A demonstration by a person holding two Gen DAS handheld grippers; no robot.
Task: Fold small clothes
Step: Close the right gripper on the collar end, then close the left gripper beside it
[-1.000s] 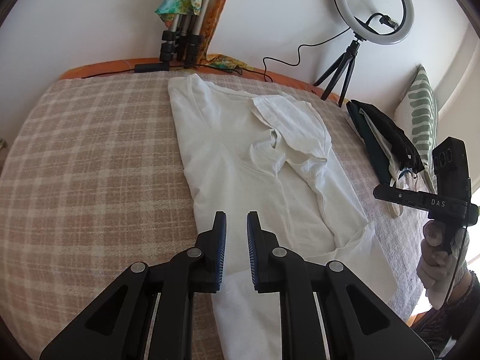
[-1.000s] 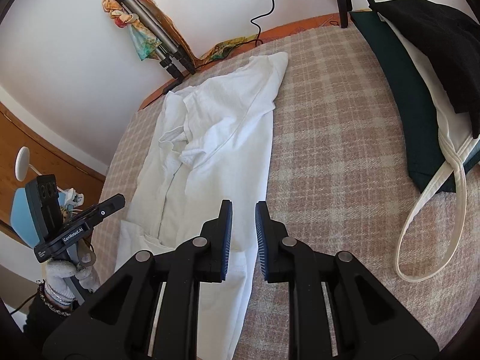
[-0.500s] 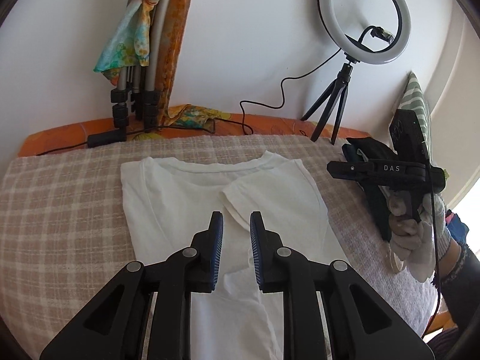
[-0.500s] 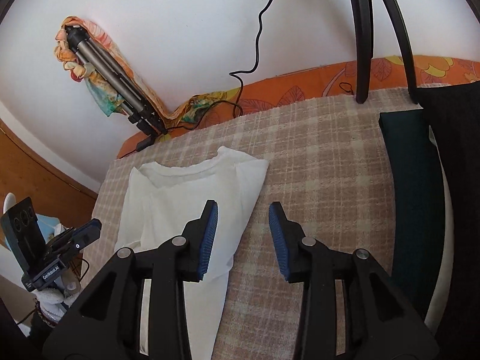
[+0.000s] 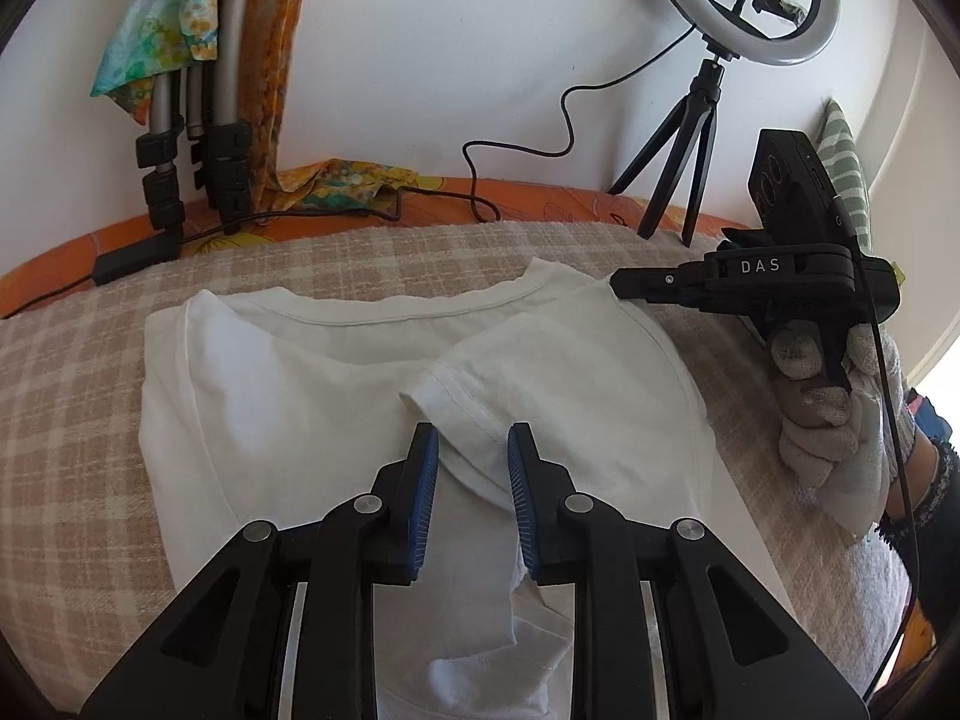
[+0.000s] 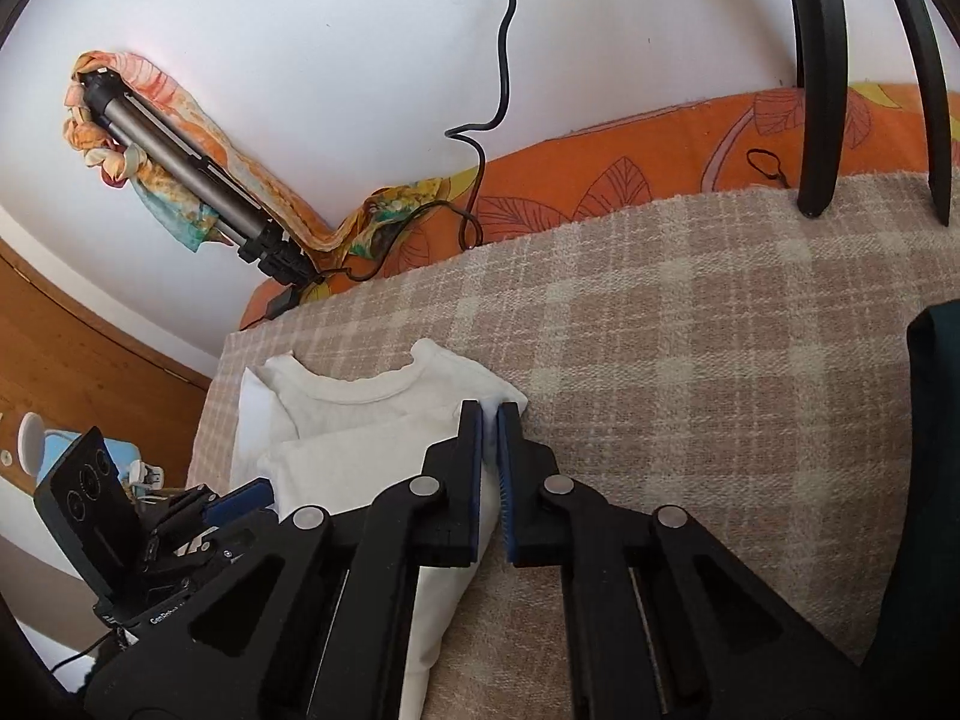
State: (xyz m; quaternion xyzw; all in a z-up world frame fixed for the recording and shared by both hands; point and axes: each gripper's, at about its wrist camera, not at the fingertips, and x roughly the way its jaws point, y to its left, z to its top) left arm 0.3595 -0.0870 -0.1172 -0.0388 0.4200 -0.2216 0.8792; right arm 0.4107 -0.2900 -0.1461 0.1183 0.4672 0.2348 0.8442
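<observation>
1. One white T-shirt [image 5: 312,396] lies flat on the checked bedcover [image 5: 72,360], collar toward the wall; a sleeve [image 5: 480,384] is folded in across the chest.
2. Left claw [image 5: 471,450] hovers low over the shirt with its blue-padded jaws apart; the folded sleeve's hem sits between the pads, not pinched.
3. Right claw [image 6: 490,420] has its jaws nearly together on the shirt's shoulder corner [image 6: 504,399], a sliver of white cloth caught between the pads; from the left camera its black tip touches that same corner beside the collar.
4. Gloved hand [image 5: 834,414] grips the right claw's handle at the bed's right edge.
5. Ring light [image 5: 738,0] on a small black tripod stands behind the shirt; its cable [image 5: 540,150] trails along the orange sheet [image 5: 540,198] by the wall.
6. Folded tripod [image 5: 192,120] draped with a patterned scarf leans in the far left corner; a dark green cloth [image 6: 936,372] lies off to the right.
</observation>
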